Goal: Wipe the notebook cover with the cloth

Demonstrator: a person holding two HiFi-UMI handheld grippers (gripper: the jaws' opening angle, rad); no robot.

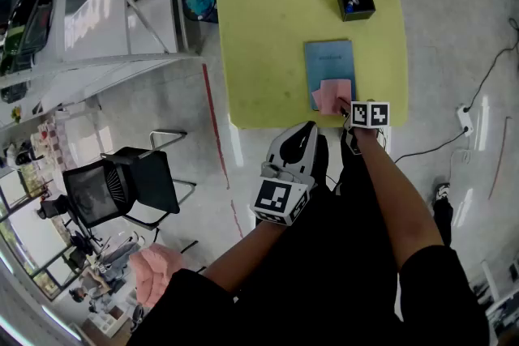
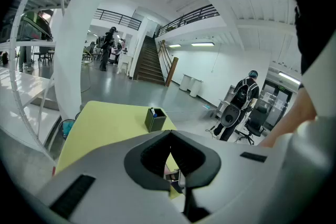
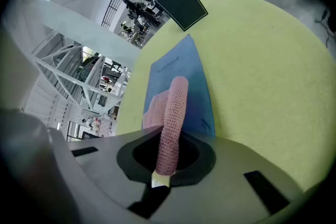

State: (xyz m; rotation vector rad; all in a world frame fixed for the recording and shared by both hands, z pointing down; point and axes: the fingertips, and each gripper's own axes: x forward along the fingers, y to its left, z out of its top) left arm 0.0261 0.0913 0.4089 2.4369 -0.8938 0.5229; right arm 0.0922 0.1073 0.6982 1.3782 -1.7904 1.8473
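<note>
A blue notebook lies on the yellow table, near its front edge. A pink knitted cloth rests on the notebook's near end. My right gripper is shut on the cloth's near edge; in the right gripper view the cloth runs from between the jaws out over the notebook. My left gripper hangs below the table's front edge, shut and holding nothing. In the left gripper view its jaws meet, with the table beyond.
A small black box holding a pen stands at the table's far right; it shows too in the left gripper view. A black office chair and white shelving stand left of the table. A power strip lies on the floor at right.
</note>
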